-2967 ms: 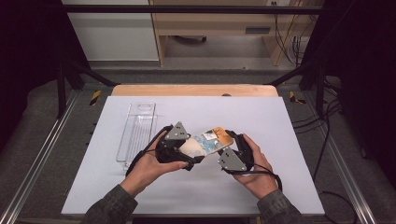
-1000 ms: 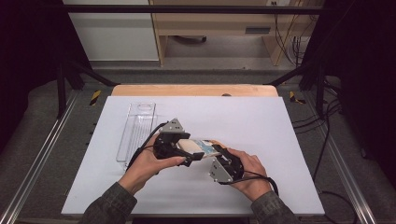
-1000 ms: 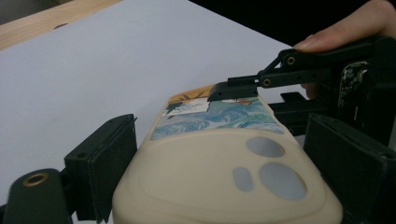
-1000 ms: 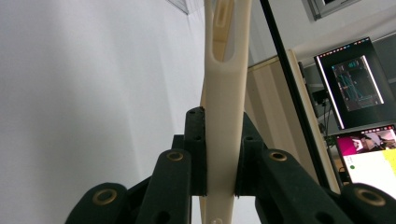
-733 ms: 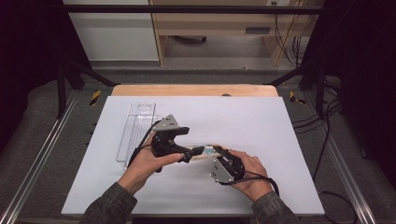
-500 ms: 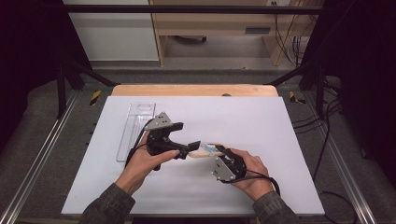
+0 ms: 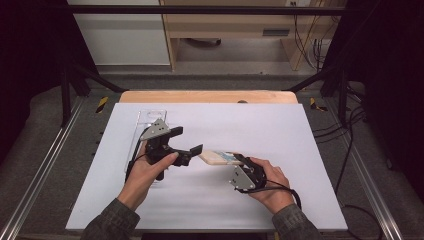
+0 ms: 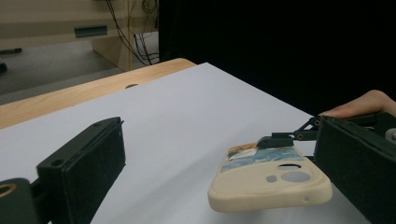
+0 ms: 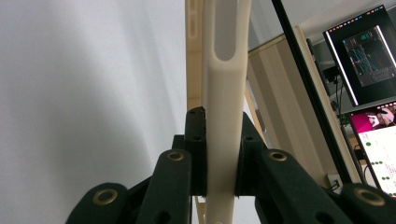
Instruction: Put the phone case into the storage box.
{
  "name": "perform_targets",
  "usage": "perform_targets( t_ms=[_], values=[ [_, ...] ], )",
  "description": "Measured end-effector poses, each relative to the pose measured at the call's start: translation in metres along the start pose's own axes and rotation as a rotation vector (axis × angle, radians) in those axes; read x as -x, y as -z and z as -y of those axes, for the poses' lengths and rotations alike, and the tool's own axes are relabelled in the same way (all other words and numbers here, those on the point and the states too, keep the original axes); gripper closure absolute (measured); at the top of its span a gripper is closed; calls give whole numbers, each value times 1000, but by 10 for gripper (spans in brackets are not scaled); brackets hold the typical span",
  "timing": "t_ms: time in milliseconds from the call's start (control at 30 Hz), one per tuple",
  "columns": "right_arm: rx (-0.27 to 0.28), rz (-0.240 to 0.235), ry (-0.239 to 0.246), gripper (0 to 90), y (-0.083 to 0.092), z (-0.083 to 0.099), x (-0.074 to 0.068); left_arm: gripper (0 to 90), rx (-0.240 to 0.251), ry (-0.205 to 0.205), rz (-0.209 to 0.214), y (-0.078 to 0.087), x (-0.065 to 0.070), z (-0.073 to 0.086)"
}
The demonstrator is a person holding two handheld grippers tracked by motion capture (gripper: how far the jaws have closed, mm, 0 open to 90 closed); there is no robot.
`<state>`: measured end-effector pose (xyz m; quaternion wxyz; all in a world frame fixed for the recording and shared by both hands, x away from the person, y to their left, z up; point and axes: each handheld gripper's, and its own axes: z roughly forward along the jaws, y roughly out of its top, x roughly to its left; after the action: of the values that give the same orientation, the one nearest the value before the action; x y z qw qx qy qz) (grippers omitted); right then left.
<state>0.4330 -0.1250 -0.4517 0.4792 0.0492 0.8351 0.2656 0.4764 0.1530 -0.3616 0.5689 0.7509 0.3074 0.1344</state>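
1. the phone case is cream-coloured with a blue and orange picture on its back, and it sits over the middle of the white table, held just above the surface.
2. the right gripper holds one end of the case; in the right gripper view its two black jaws press on the case's thin side walls, one from each side, so it is clamped tight.
3. in the high view the case's long axis runs nearly level across the table, from the right gripper towards the left gripper, tilted slightly away from the person at the free end.
4. in the left gripper view the case lies flat, back side up, with its camera cutout at the near, free end, pointing towards the left gripper.
5. in the right gripper view the case shows edge-on, its long axis running straight away from the jaws, with a long slot in its side wall.
6. the left gripper's jaws stand wide apart with nothing between them; its lower jaw tip sits just beside the free end of the case.
7. a clear plastic tray lies on the table behind the left hand.
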Motion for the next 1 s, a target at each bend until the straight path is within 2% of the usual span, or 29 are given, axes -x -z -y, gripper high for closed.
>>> perform_targets(
  t_ms=[400,633,1000],
  values=[
    [-5,-1,-3,795,1,2,2,18,28,-12,-30,10,-7,2],
    [4,5,-32,795,2,3,5,18,37,-46,-40,12,-8,6],
    [43,20,-216,795,4,3,18,18,70,-53,-38,12,-5,13]
  ],
)
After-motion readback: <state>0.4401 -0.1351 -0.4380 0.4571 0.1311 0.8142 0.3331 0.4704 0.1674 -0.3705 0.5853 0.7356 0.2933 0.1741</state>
